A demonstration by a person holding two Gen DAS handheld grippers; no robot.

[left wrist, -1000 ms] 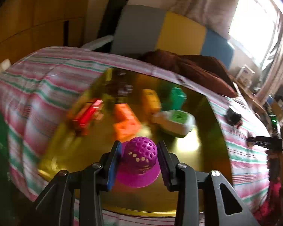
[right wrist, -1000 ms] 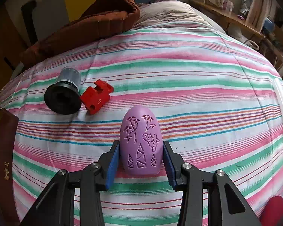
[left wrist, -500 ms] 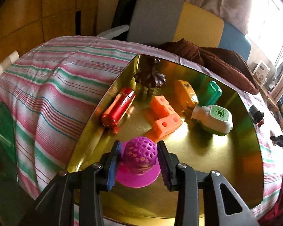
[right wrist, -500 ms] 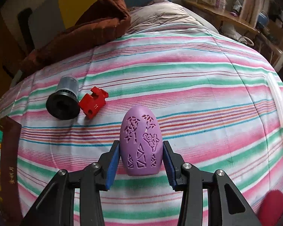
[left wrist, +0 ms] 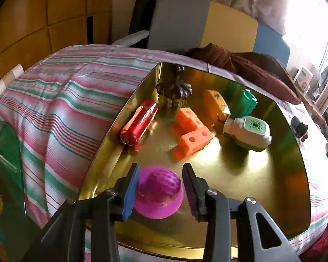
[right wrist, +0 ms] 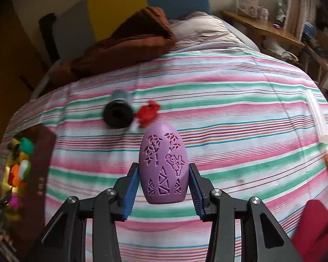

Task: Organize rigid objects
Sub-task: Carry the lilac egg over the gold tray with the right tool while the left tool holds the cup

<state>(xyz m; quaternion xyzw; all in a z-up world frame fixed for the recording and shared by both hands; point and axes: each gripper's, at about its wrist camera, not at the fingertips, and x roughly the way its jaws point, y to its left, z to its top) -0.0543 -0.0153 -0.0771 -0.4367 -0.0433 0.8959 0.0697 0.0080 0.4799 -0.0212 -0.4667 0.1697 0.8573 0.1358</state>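
A striped bed under a bright window, beside wooden wall panels.

The black cylinder and red block are motion-blurred, details unreadable.

We count seven things in the tray: two orange blocks, one red tube, one magenta hat, one green bottle.

Home bedroom. Bed under striped bedspread, brown blanket bunched at padded colour-block headboard, wooden side shelf with boxes, curtained window.
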